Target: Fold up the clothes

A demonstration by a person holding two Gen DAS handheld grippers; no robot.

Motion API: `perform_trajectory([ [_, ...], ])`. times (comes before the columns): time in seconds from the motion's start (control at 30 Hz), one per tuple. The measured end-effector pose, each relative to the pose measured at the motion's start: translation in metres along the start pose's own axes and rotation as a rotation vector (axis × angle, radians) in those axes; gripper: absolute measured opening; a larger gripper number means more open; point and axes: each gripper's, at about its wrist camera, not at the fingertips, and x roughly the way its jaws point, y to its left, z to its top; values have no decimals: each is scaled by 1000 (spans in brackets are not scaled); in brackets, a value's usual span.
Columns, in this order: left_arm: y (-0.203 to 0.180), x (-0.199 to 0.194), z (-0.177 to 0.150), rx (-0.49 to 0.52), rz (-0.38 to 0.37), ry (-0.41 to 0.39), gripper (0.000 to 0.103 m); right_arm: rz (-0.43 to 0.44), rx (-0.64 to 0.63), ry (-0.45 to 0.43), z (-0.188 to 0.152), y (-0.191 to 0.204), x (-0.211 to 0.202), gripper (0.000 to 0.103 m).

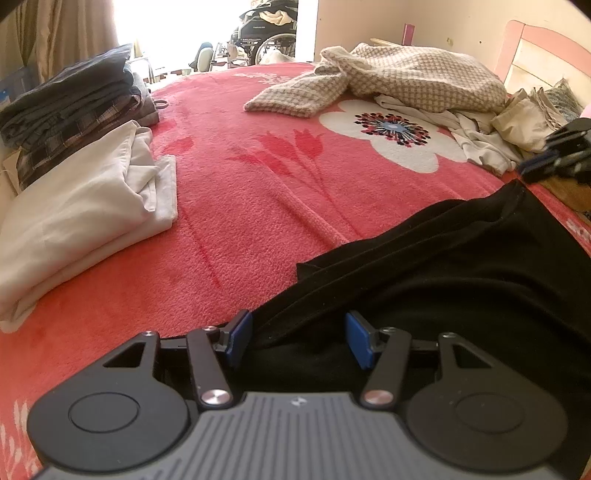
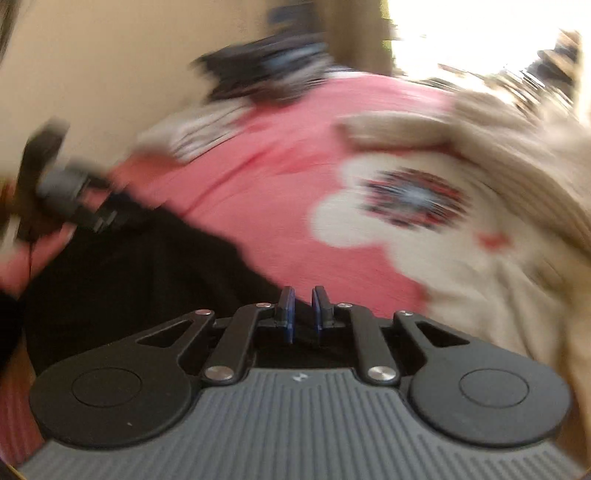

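A black garment (image 1: 443, 277) lies spread on the pink flowered blanket (image 1: 240, 203), at the near right of the left wrist view. My left gripper (image 1: 300, 332) stands open over the garment's near left edge, black cloth showing between its blue pads without being pinched. The right wrist view is blurred. My right gripper (image 2: 303, 310) hovers at the black garment's (image 2: 129, 277) right edge with a narrow gap between its pads and nothing in it. In the left wrist view it shows as a blur at the far right (image 1: 543, 162).
A folded white pile (image 1: 85, 206) and a stack of dark folded clothes (image 1: 74, 99) sit on the bed's left. A beige checked garment (image 1: 388, 77) and crumpled pale clothes (image 1: 476, 133) lie at the far right. A wheelchair (image 1: 266, 33) stands beyond the bed.
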Motion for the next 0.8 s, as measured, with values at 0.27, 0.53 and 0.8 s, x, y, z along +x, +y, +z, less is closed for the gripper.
perform_trajectory([
  [0.27,3,0,-2,-17,-16,-5,57,42,-230,133,4,37,43,10],
  [0.53,4,0,-2,-30,-22,-6,58,85,-284,174,5,41,47,20],
  [0.8,4,1,-2,-31,-19,-4,58,61,-342,221,4,46,65,25],
])
